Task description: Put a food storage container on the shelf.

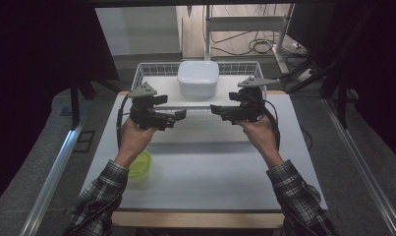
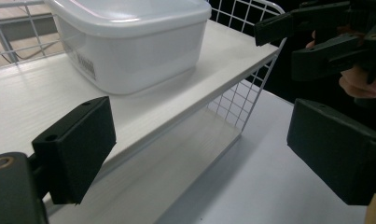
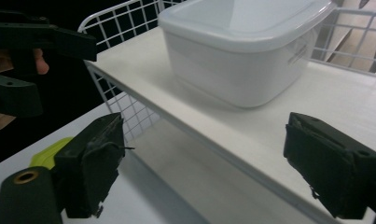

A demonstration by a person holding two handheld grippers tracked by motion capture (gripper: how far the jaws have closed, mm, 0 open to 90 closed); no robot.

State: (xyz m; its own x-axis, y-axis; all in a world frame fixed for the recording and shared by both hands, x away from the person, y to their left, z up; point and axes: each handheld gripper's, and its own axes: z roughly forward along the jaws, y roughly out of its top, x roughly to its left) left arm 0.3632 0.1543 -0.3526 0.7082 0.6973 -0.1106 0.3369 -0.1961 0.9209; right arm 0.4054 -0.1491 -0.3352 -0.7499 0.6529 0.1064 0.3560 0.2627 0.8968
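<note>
A: Where's the box (image 1: 198,77)?

B: On the rack's (image 1: 146,69) white shelf (image 2: 31,100), lid on, back of the table (image 1: 210,167).

A: Grippers?

B: Left gripper (image 1: 180,115) and right gripper (image 1: 216,109) face each other in front of it, just apart, both wide, nothing between the jaws.

A: Anything else?

B: Green bowl (image 1: 140,164) near the left wrist.

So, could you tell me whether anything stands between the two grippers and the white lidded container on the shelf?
Nothing visible does. The white container sits alone on the shelf board, with open air in front of it. The left gripper and right gripper hover apart from it, jaws open and empty. The green bowl lies behind them, near the person's left arm.
</note>
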